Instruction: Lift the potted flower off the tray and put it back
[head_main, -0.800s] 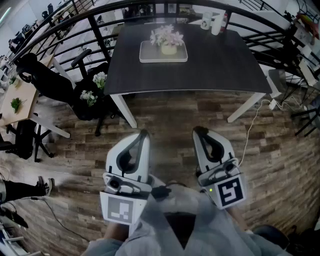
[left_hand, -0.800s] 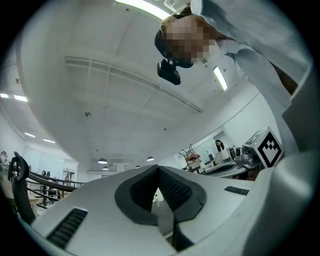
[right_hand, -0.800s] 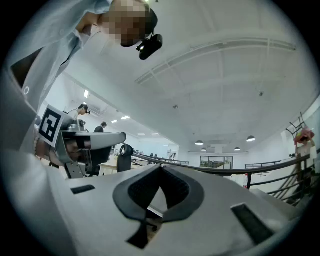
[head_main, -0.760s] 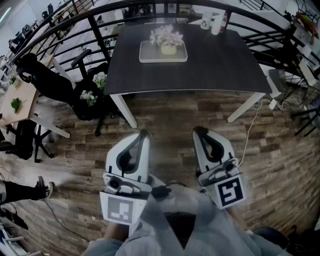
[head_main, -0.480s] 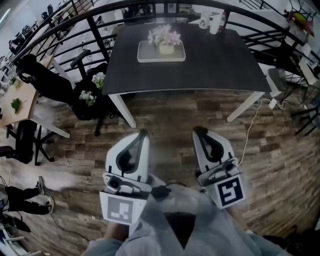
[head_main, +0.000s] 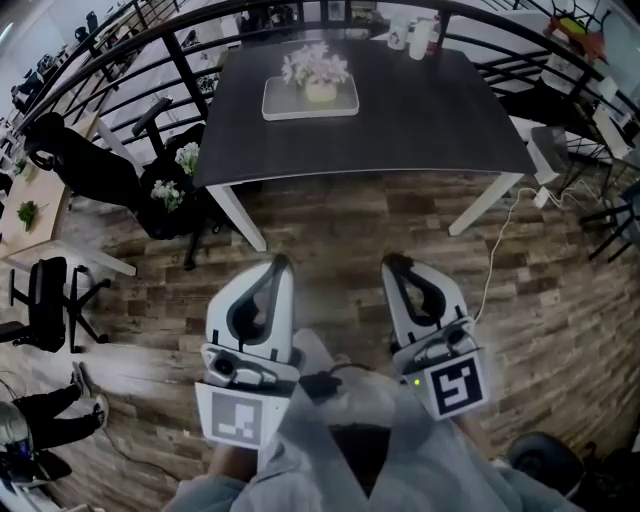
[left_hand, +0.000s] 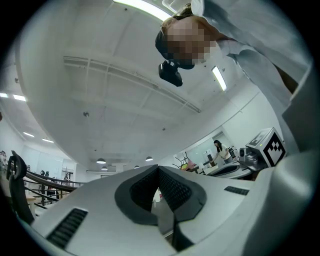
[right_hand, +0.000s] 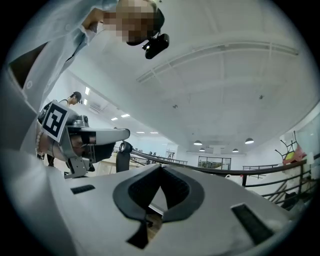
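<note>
The potted flower (head_main: 314, 74), pale pink blooms in a light pot, stands on a pale rectangular tray (head_main: 282, 108) at the far side of a dark table (head_main: 410, 120). Both grippers are held low, close to my body, over the wooden floor and well short of the table. My left gripper (head_main: 279, 263) has its jaws meeting at the tips with nothing between them; it is seen the same way in the left gripper view (left_hand: 158, 168). My right gripper (head_main: 393, 262) is likewise shut and empty, as the right gripper view (right_hand: 161, 168) confirms. Both gripper views point up at the ceiling.
White mugs (head_main: 410, 35) stand at the table's back edge. A curved black railing (head_main: 170, 35) runs behind the table. Office chairs (head_main: 75, 150) and more potted flowers (head_main: 170, 185) are on the left. A cable (head_main: 497, 265) trails on the floor at right. A person (head_main: 40, 420) stands at lower left.
The head view has shifted, so the table and tray sit slightly higher and further left. The person at lower left has moved. Both grippers keep their place, still shut.
</note>
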